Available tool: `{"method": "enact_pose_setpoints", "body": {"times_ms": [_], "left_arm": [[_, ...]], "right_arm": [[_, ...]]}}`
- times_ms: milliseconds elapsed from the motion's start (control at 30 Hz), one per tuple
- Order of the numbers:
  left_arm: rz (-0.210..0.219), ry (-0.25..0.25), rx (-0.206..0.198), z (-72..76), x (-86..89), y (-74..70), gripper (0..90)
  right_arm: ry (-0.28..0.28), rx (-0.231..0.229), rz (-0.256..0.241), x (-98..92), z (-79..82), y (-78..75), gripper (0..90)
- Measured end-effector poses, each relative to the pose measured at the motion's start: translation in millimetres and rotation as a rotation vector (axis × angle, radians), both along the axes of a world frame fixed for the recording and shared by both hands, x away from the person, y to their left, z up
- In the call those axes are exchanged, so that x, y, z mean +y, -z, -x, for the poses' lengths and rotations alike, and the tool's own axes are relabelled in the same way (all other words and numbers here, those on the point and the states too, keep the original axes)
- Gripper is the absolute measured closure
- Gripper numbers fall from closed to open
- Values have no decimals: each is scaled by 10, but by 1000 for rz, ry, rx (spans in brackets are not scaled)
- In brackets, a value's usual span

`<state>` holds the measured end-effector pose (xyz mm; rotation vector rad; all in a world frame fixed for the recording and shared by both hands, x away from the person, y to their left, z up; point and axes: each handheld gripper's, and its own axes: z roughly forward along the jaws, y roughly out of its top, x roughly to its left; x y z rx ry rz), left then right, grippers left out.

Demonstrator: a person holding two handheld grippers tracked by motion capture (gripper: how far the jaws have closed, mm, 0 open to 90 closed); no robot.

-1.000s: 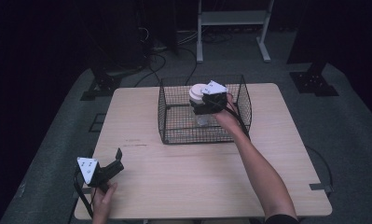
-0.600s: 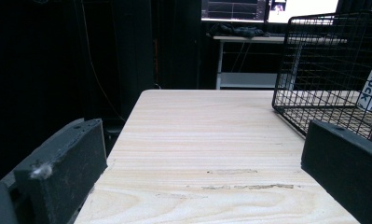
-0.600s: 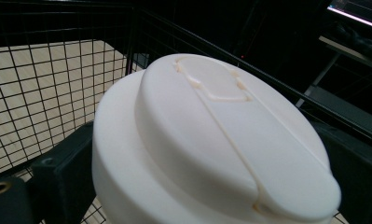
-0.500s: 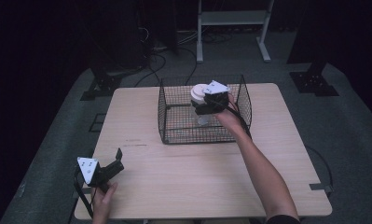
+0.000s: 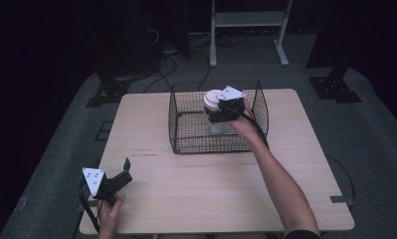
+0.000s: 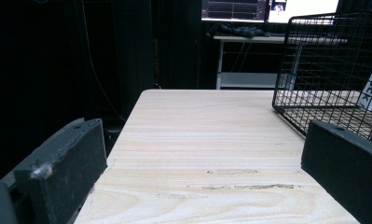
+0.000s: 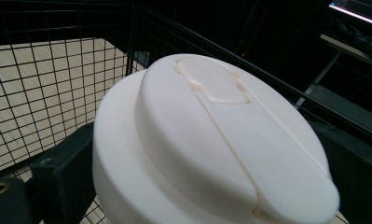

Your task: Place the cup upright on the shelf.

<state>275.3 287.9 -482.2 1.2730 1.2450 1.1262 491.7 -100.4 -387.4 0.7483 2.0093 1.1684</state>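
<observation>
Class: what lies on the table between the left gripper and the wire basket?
Nothing: in the high view, bare table separates the left gripper from the basket.

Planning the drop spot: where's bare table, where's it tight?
Bare table between wire basket and the near edge, from left gripper across to the right forearm; also the strip left of the basket. Crowded: inside the basket, where right gripper grips the white-lidded container.

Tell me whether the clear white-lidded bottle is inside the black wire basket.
Inside: the clear white-lidded bottle stands within the black wire basket, its walls surrounding it.
</observation>
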Motion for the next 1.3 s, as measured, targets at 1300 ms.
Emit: {"method": "enact_pose_setpoints", "body": {"times_ms": [1300], "left_arm": [[-1,-3,1,1,-5,0,0]], "right_arm": [[-29,-76,-49,57,120,-298,32]]}}
